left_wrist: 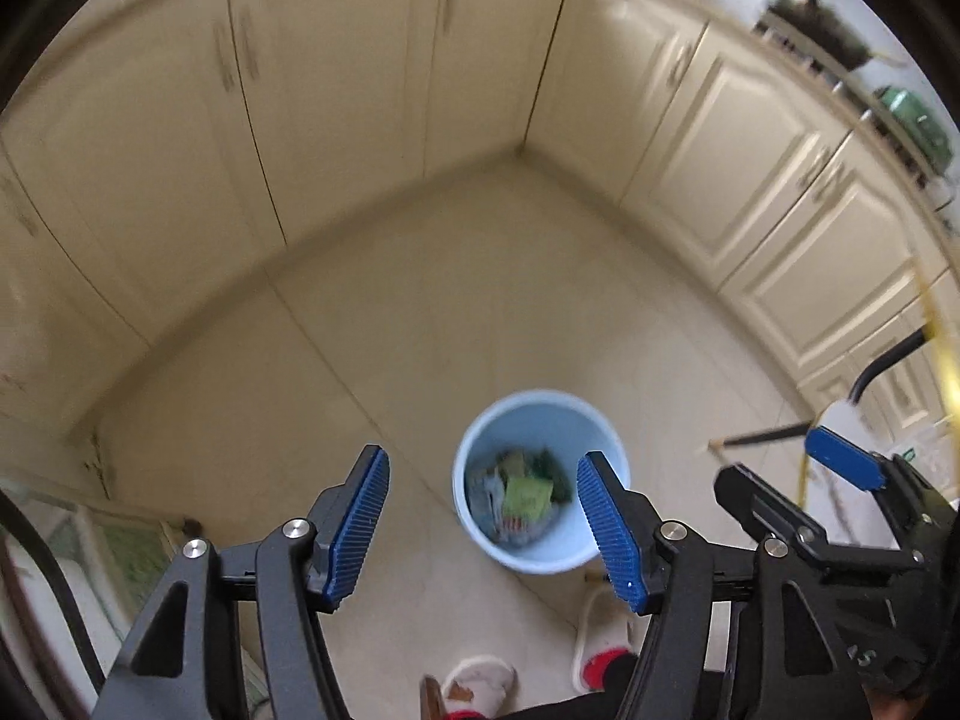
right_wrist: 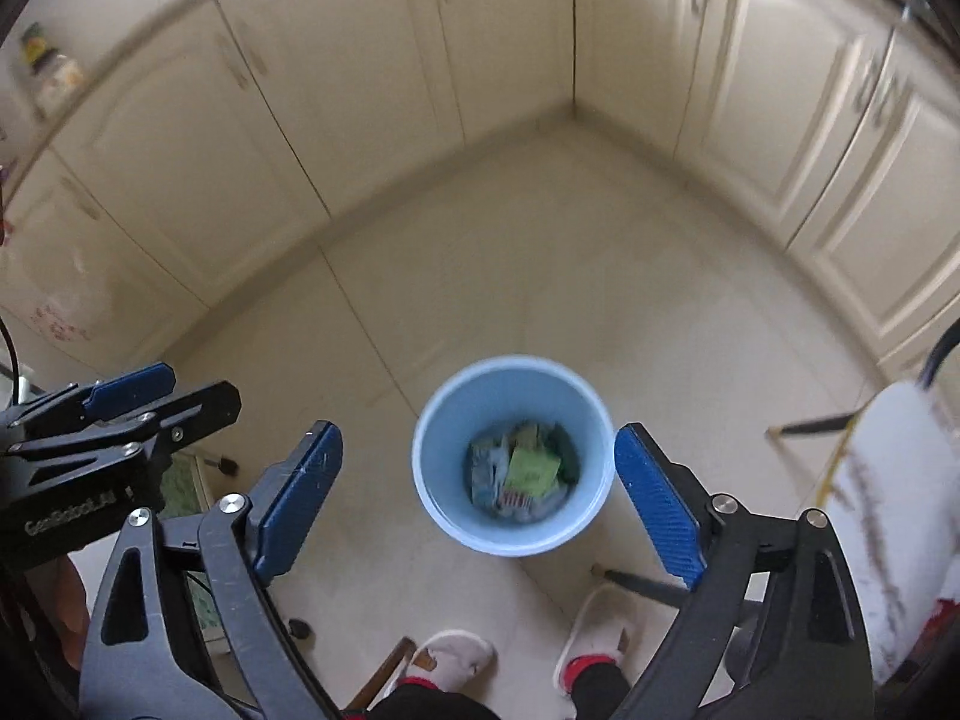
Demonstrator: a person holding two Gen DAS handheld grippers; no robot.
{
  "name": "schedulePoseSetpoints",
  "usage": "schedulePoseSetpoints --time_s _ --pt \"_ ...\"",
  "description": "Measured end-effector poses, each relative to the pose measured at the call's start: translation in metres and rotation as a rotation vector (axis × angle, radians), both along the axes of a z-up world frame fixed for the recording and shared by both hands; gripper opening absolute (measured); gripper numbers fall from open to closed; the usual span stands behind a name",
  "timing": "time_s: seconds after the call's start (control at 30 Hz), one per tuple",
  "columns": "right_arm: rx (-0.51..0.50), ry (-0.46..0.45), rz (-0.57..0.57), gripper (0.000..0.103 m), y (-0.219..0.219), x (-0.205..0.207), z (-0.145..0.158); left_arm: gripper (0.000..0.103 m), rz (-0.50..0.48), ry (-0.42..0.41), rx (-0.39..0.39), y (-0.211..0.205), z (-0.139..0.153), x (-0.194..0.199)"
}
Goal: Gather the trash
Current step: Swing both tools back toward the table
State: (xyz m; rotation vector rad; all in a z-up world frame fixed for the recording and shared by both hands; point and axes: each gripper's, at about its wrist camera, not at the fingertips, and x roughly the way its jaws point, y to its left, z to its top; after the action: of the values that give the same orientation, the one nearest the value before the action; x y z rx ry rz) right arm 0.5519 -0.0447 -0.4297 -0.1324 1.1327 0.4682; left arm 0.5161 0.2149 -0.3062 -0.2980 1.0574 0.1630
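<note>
A light blue trash bin (left_wrist: pixel 564 546) stands on the beige tiled floor, seen from above. It also shows in the right wrist view (right_wrist: pixel 456 516). Inside lie several pieces of trash (left_wrist: pixel 516 495), among them a green wrapper (right_wrist: pixel 528 468). My left gripper (left_wrist: pixel 486 531) is open and empty, high above the floor, its right finger over the bin's rim. My right gripper (right_wrist: pixel 480 495) is open and empty, straddling the bin from above. Each gripper shows at the edge of the other's view: the right gripper (left_wrist: pixel 840 468), the left gripper (right_wrist: pixel 120 408).
Cream cabinet doors (left_wrist: pixel 336 90) line the corner of the kitchen on the left and right. The person's slippered feet (right_wrist: pixel 594 642) stand just behind the bin. A chair with a white cushion (right_wrist: pixel 900 510) is at the right. A patterned mat (right_wrist: pixel 186 486) lies at the left.
</note>
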Motion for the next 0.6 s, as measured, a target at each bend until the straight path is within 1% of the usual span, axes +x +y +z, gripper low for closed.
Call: schedulePoseSetpoints --time_s 0.03,0.1,0.13,0.17,0.2,0.23,0.3,0.37,0.4,0.47,0.53,0.57,0.6 --pt "0.000 -0.035 -0.003 0.098 0.002 -0.010 0.016 0.068 0.002 -0.042 0.015 -0.004 0.015 -0.010" --pt "0.001 -0.115 -0.012 0.103 0.004 -0.028 0.054 0.077 0.004 -0.150 0.052 -0.015 0.047 -0.033" --pt "-0.004 -0.154 -0.019 0.103 0.003 -0.038 0.071 0.078 0.007 -0.190 0.064 -0.020 0.060 -0.042" --pt "-0.008 -0.206 -0.034 0.103 0.000 -0.052 0.094 0.078 0.008 -0.222 0.071 -0.028 0.068 -0.052" --pt "-0.003 -0.245 -0.047 0.103 -0.003 -0.062 0.111 0.079 0.010 -0.263 0.075 -0.037 0.079 -0.065" --pt "0.001 -0.279 -0.057 0.103 -0.008 -0.071 0.125 0.080 0.008 -0.288 0.075 -0.043 0.085 -0.073" --pt "0.008 -0.370 -0.093 0.103 -0.019 -0.095 0.161 0.087 0.005 -0.355 0.091 -0.059 0.104 -0.095" --pt "0.013 -0.442 -0.122 0.103 -0.030 -0.114 0.192 0.089 0.001 -0.435 0.134 -0.084 0.123 -0.116" --pt "0.020 -0.475 -0.133 0.103 -0.036 -0.125 0.207 0.091 -0.003 -0.458 0.144 -0.102 0.119 -0.132" --pt "0.039 -0.527 -0.140 0.103 -0.042 -0.147 0.233 0.095 -0.034 -0.534 0.170 -0.132 0.135 -0.158" --pt "0.051 -0.562 -0.150 0.103 -0.048 -0.163 0.253 0.097 -0.047 -0.589 0.182 -0.158 0.132 -0.187" --pt "0.056 -0.593 -0.161 0.103 -0.053 -0.177 0.267 0.099 -0.048 -0.630 0.183 -0.171 0.140 -0.200" --pt "0.056 -0.615 -0.171 0.103 -0.058 -0.185 0.275 0.100 -0.050 -0.649 0.183 -0.179 0.136 -0.214"
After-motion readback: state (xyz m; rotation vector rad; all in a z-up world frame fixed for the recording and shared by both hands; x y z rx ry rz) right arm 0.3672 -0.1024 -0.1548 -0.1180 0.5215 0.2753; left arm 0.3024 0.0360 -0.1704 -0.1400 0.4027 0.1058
